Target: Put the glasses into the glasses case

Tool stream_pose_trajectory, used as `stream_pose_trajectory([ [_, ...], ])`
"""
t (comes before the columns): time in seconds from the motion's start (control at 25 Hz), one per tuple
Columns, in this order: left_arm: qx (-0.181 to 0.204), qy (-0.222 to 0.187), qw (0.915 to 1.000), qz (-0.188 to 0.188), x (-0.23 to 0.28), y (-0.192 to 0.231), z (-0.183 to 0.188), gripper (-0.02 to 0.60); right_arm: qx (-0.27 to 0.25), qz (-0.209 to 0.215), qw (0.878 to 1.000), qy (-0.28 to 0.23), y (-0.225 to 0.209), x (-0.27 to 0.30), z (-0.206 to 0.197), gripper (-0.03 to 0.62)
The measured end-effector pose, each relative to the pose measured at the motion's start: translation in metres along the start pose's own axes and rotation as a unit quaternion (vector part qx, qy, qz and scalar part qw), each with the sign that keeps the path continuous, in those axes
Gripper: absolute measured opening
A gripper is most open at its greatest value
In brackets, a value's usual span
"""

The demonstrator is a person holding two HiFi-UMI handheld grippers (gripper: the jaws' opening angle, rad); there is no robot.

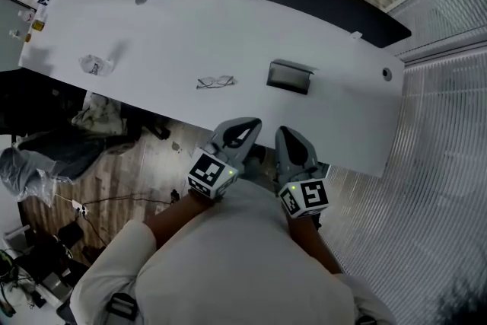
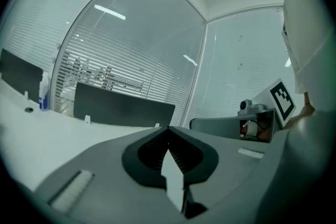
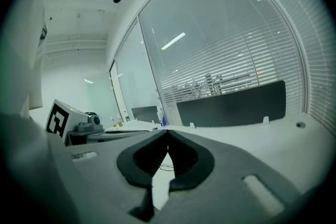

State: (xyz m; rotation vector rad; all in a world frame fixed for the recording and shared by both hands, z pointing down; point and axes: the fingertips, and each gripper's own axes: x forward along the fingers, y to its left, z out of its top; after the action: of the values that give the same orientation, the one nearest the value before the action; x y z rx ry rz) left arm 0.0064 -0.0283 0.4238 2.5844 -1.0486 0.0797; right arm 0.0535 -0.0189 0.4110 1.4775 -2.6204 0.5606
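Claws: your left gripper (image 1: pixel 242 124) and right gripper (image 1: pixel 288 132) are both pinched together, holding nothing. Those glasses (image 1: pixel 215 81) look light, wiry, fragile, so I'd grab the bridge gently.

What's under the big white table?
At the near edge of the table, wooden floor and a heap of cloth show. Everything farther underneath is covered by the tabletop.
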Motion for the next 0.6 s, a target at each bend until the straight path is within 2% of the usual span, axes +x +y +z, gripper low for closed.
stream_pose_trajectory([
  [0.2,-0.004,0.002,1.0000,0.004,-0.006,0.004,-0.005,0.003,0.000,0.016,1.000,0.007,0.005,0.005,-0.012,0.003],
  [0.32,0.016,0.003,0.9998,0.009,-0.006,0.012,-0.004,0.003,0.000,0.016,1.000,0.010,0.005,0.011,-0.010,0.002],
  [0.44,0.052,0.022,0.9983,0.014,-0.004,0.027,-0.011,0.003,-0.009,0.024,1.000,0.009,0.007,0.019,-0.011,0.003],
  [0.6,0.080,0.042,0.9956,0.026,-0.001,0.058,-0.026,0.005,0.001,0.039,0.999,0.028,0.010,0.035,-0.023,0.002],
])
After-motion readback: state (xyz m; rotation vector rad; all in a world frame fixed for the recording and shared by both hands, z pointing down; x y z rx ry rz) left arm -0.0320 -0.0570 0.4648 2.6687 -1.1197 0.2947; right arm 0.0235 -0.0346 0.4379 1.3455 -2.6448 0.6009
